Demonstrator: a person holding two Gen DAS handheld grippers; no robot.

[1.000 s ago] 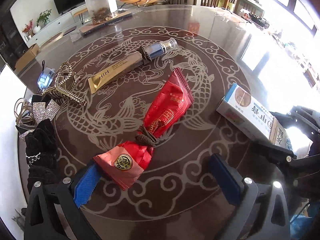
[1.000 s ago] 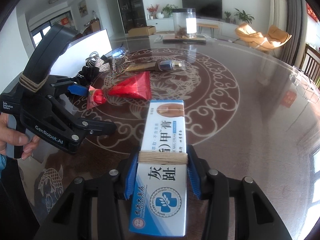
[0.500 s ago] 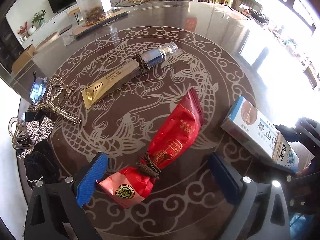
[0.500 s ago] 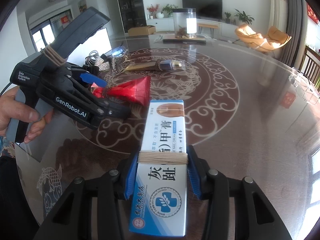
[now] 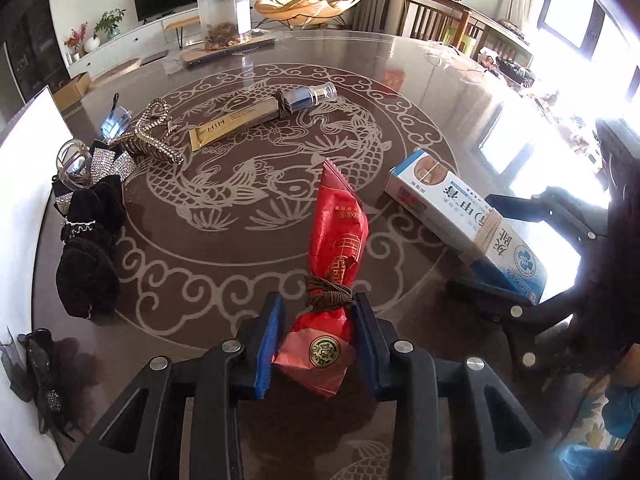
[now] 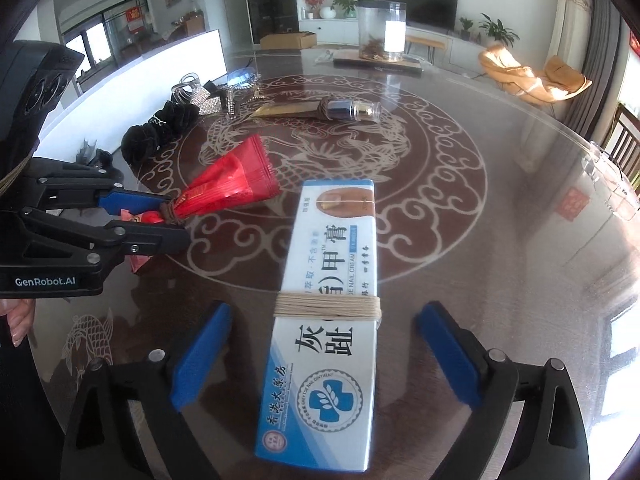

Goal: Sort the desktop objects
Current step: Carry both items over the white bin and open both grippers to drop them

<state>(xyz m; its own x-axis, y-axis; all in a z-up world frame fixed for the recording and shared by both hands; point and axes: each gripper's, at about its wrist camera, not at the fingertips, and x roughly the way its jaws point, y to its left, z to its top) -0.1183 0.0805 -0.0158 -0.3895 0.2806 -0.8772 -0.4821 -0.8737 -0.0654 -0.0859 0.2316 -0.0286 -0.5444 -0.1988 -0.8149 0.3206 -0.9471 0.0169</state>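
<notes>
Red foil fills the lower centre of the left wrist view: the packet (image 5: pixel 340 240) lies on the dark patterned surface (image 5: pixel 240 248), and the left gripper (image 5: pixel 318 340) has its blue-padded fingers (image 5: pixel 267 344) closed narrowly on the packet's lower end, just below the brown cord tied around it. In the right wrist view the same packet (image 6: pixel 232 184) sits at left centre, pinched by the left gripper (image 6: pixel 160 220).

The box (image 6: pixel 328 320), white and blue with a band of tan string around it, lies flat in the lower centre of the right wrist view. The right gripper (image 6: pixel 326 356) has its fingers (image 6: pixel 200 356) spread wide, one on each side of the box and clear of it. In the left wrist view the box (image 5: pixel 460 216) is at right centre.

A gold tube (image 5: pixel 260 116) with a blue cap lies in the upper centre of the left view. Hair clips (image 5: pixel 156 136) and a black scrunchie (image 5: pixel 90 248) cluster at the left edge. A clear jar (image 5: pixel 224 16) stands at the top, at the far rim.
</notes>
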